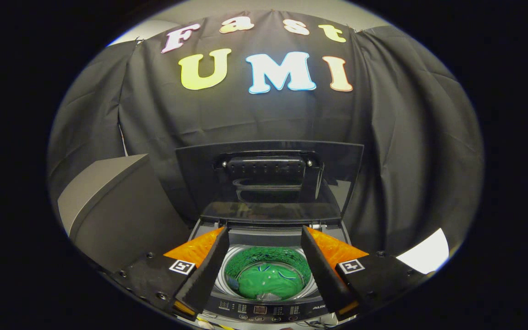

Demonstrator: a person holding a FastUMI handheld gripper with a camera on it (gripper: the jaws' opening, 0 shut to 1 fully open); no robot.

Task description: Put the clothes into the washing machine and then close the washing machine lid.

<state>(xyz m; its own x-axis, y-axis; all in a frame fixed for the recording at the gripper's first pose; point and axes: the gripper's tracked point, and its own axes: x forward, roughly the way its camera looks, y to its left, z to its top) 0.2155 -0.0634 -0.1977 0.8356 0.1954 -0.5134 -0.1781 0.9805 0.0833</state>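
A small top-loading washing machine (264, 309) stands just below and ahead of my fingers. Its dark lid (268, 181) is raised upright at the back, inner handle facing me. Inside the round drum lies a green garment (271, 282), bunched at the bottom. My gripper (264, 233) hangs above the drum opening, open, with nothing between its fingers; the garment shows through the gap between them. The control panel with buttons runs along the machine's near edge, beneath the fingers.
A grey box-like cabinet (108, 201) stands to the left of the machine, close to its side. The black cloth wall hangs right behind the raised lid. A bright white patch (426, 254) lies on the right beyond the right finger.
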